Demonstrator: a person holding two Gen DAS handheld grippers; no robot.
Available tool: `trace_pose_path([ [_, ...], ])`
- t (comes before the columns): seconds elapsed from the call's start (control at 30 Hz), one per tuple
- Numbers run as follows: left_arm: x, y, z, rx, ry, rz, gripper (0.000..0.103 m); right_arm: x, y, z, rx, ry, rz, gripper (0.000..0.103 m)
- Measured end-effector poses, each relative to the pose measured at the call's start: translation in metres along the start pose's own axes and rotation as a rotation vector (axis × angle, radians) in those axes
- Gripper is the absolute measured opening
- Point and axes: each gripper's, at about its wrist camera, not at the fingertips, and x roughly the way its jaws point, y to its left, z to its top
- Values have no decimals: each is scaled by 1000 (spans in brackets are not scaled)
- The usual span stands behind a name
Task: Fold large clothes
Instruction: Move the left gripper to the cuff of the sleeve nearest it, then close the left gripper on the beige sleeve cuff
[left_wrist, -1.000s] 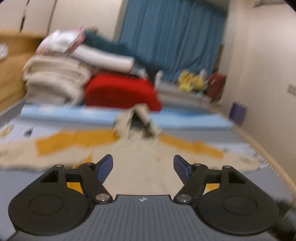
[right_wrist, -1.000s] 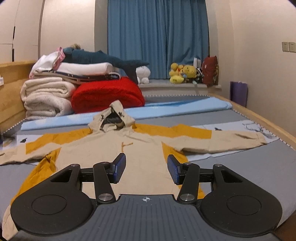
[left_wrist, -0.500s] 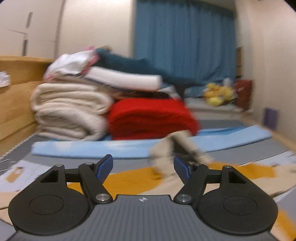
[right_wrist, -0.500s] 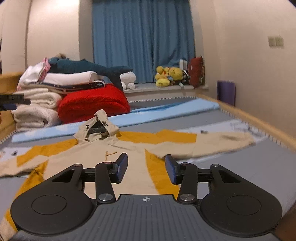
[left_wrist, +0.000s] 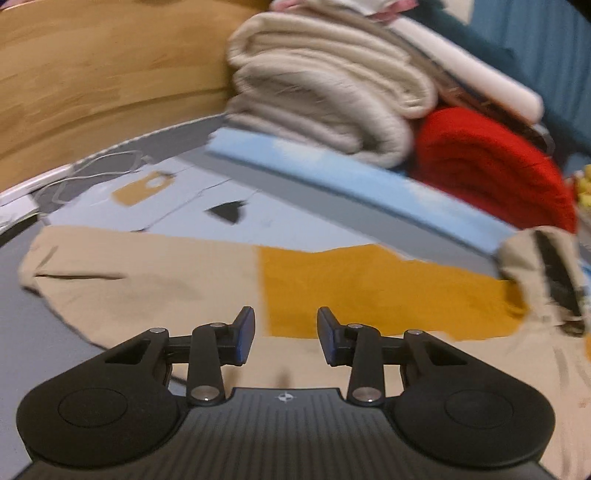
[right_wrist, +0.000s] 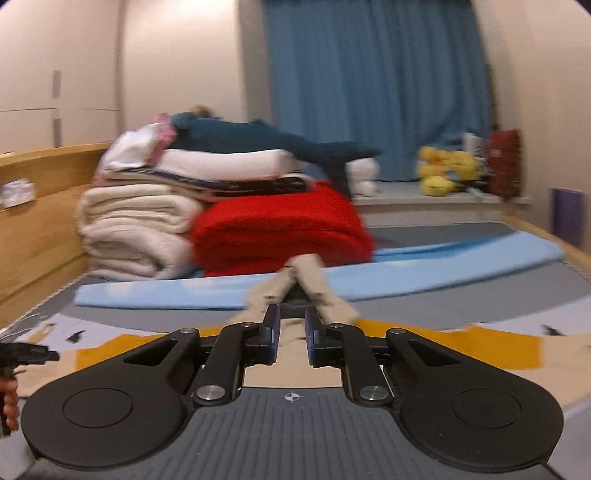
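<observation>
A beige and mustard hooded jacket (left_wrist: 369, 291) lies spread flat on the grey bed (left_wrist: 22, 339). In the left wrist view its left sleeve (left_wrist: 122, 280) stretches out to the left and the hood (left_wrist: 543, 269) stands at the right. My left gripper (left_wrist: 286, 334) is open and empty just above the sleeve's mustard panel. In the right wrist view the jacket (right_wrist: 491, 349) lies below and the hood (right_wrist: 306, 280) is straight ahead. My right gripper (right_wrist: 292, 338) has its jaws narrowed to a small gap, with nothing held between them.
Folded cream blankets (right_wrist: 129, 232), a red blanket (right_wrist: 280, 229) and a blue plush shark (right_wrist: 266, 142) are stacked at the far side. A light blue mat (right_wrist: 443, 266) lies behind the hood. A wooden headboard (left_wrist: 92, 74) stands on the left. My left hand (right_wrist: 9, 395) shows at the right view's left edge.
My left gripper has swung left and down over the left sleeve. My right gripper has moved forward towards the hood and its jaws have narrowed.
</observation>
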Motion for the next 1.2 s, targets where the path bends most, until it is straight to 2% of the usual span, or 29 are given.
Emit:
trace_pose_path([
  [0.03,5,12,0,-4,4,22,41,7,3,-6,-6,19,9,15],
  [0.1,7,43,0,-26,9,50,43,30,7,-19,1,123,39,15],
  [0.17,19,69,1,-86,36,102,46,42,9,-25,15,173,69,15],
  [0.3,38,121,-8,-315,124,171,57,48,5,-29,6,175,94,15],
  [0.4,42,151,-15,-436,153,212,57,60,-6,-35,54,218,77,15],
  [0.57,42,183,-22,-593,112,243,57,84,-10,-43,79,283,42,15],
  [0.67,32,197,-29,-683,69,240,56,88,-10,-44,77,294,56,15],
  [0.8,21,206,-33,-704,42,316,55,90,-7,-46,68,307,66,14],
  [0.87,16,210,-39,-712,35,329,55,92,-8,-48,68,318,65,13],
  [0.93,19,210,-38,-710,23,327,43,93,-10,-48,73,324,58,12],
  [0.97,25,208,-34,-701,23,309,11,93,-10,-47,76,328,56,9],
  [1.0,24,206,-35,-691,25,295,1,94,-11,-47,77,333,53,7],
  [1.07,10,194,-31,-657,-27,337,0,94,-12,-48,73,341,40,4],
  [1.13,-5,167,-12,-586,-106,354,0,95,-14,-49,69,351,26,3],
  [1.17,-16,149,-2,-544,-142,330,0,95,-15,-50,71,356,20,3],
  [1.2,-32,122,11,-493,-185,269,0,95,-17,-49,76,362,14,3],
])
